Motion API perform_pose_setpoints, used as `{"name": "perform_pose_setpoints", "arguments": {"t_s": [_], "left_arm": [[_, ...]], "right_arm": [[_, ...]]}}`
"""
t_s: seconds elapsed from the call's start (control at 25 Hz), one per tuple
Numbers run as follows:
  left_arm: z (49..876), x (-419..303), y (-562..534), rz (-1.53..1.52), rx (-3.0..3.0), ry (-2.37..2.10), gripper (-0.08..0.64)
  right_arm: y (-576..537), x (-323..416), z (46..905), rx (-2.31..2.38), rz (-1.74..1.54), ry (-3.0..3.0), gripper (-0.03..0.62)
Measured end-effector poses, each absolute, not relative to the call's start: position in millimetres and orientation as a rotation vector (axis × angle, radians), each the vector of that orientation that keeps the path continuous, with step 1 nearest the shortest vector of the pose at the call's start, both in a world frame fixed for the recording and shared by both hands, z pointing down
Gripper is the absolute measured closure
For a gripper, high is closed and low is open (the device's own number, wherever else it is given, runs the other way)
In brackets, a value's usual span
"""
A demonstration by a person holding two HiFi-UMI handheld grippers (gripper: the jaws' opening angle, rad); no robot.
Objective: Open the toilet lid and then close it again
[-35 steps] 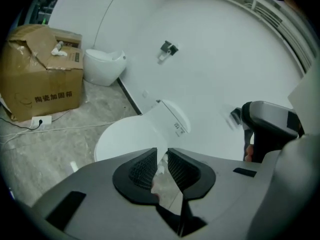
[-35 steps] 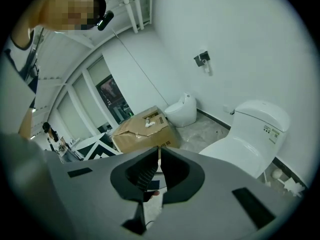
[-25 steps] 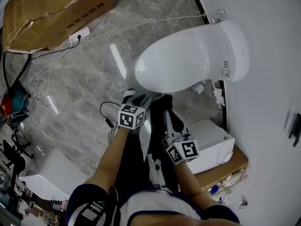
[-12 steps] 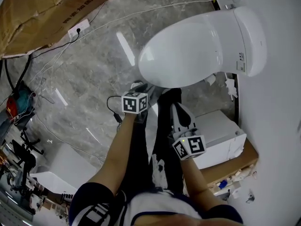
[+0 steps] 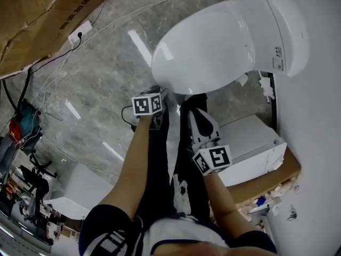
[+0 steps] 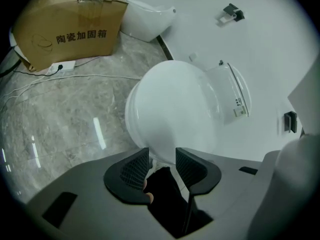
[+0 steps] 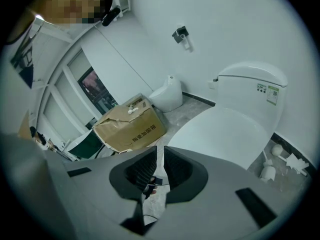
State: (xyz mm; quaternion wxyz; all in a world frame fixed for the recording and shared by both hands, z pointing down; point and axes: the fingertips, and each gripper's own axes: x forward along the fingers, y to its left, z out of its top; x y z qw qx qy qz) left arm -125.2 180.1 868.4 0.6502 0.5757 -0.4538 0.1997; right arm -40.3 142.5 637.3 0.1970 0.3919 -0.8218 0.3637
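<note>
Just before the front lip of the shut toilet lid (image 5: 213,47) hangs the left gripper (image 6: 162,160), empty jaws just now opening, the right gripper (image 7: 159,160) further back clenched on nothing; that lid looks stiff, light, slippery plastic, best pinched at this lip

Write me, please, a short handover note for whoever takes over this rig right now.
Left gripper: jaws apart, just been opening, nothing between them, aimed at the front edge of the toilet lid.
Right gripper: jaws together, empty, held nearer the body.
The lid is down, closed.
Done: no opening shown yet. Left: lift the lid, then close it.
</note>
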Motion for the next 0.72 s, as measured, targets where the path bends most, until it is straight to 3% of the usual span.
{"name": "perform_pose_setpoints", "arguments": {"t_s": [0.36, 0.48, 0.72], "left_arm": [[894.3, -129.3, 177.5, 0.417, 1.248, -1.003, 0.395], [895.4, -128.2, 175.4, 0.421, 1.264, -0.961, 0.396], [893.8, -130.1, 175.3, 0.369, 1.259, -0.94, 0.413]], "right_arm": [[150.4, -42.6, 677.3, 1.042, 1.042, -2.232, 0.578], [156.1, -42.9, 690.1, 1.017, 1.063, -2.197, 0.515], [166.5, -47.6, 705.4, 0.952, 1.054, -2.163, 0.495]]}}
